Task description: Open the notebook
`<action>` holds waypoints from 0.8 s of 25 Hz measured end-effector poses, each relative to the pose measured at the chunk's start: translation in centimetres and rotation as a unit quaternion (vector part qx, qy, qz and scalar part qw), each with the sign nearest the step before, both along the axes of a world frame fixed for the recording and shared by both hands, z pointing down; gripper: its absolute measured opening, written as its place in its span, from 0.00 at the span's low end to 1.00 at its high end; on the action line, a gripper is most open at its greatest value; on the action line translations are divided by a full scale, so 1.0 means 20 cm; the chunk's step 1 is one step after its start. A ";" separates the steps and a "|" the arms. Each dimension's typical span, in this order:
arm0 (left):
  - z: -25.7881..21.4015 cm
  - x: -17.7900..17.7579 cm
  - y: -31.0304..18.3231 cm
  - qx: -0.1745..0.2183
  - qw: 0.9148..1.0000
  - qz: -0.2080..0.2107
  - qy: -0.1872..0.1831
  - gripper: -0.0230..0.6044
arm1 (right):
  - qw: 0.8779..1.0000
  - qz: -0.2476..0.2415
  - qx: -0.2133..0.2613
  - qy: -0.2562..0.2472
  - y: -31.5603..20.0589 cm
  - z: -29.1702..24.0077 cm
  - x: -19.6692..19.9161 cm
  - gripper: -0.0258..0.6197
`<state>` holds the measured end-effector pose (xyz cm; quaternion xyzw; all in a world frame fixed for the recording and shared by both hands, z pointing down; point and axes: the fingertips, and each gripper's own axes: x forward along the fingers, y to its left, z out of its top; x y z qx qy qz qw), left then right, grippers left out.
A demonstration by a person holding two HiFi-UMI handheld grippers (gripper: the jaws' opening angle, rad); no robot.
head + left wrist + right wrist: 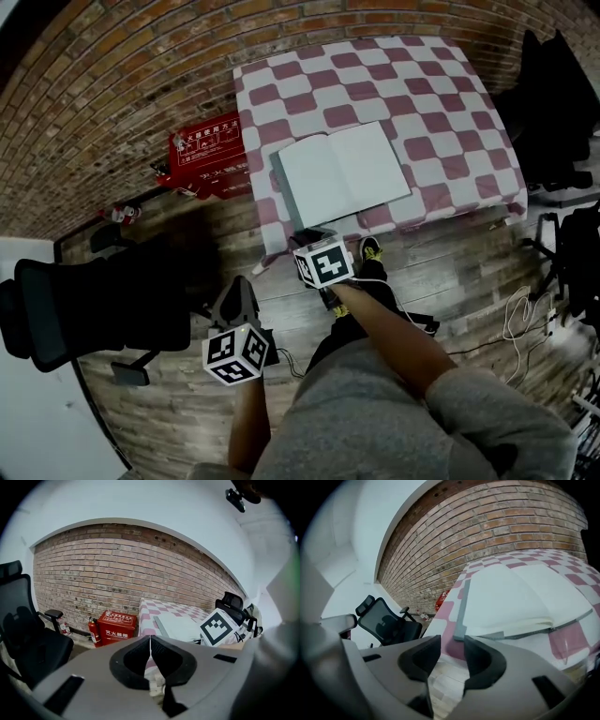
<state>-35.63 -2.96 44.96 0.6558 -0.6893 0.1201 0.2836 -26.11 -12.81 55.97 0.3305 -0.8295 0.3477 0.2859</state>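
The notebook (pixel 342 173) lies open on the checkered tablecloth (pixel 375 75), white pages up, its grey cover edge at the left, close to the table's front edge. In the right gripper view the notebook (pixel 511 597) fills the upper right. My right gripper (pixel 314 236) hangs just in front of and below the table's edge; it (pixel 452 641) is open, with only floor and cloth showing between the pads. My left gripper (pixel 242 283) is lower and to the left, over the wooden floor. Its jaws (pixel 150 639) meet in a thin line, shut on nothing. The notebook (pixel 180 627) shows past it.
A red fire-equipment box (pixel 206 150) and a fire extinguisher (pixel 93 632) stand against the brick wall left of the table. A black office chair (pixel 94 309) is at the left, another (pixel 553 103) at the right. Cables (pixel 525 319) lie on the floor at the right.
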 end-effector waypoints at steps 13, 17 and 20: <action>-0.08 0.12 0.02 0.034 0.999 0.024 0.008 0.06 | 0.997 -0.031 0.017 -0.065 0.18 -0.25 0.23 0.26; -0.13 0.18 -0.01 0.047 0.998 0.049 0.004 0.06 | 0.987 -0.025 0.098 -0.129 0.13 -0.66 0.38 0.17; -0.19 0.25 -0.02 0.062 0.996 0.069 -0.001 0.06 | 0.974 -0.007 0.167 -0.151 0.12 -0.94 0.58 0.12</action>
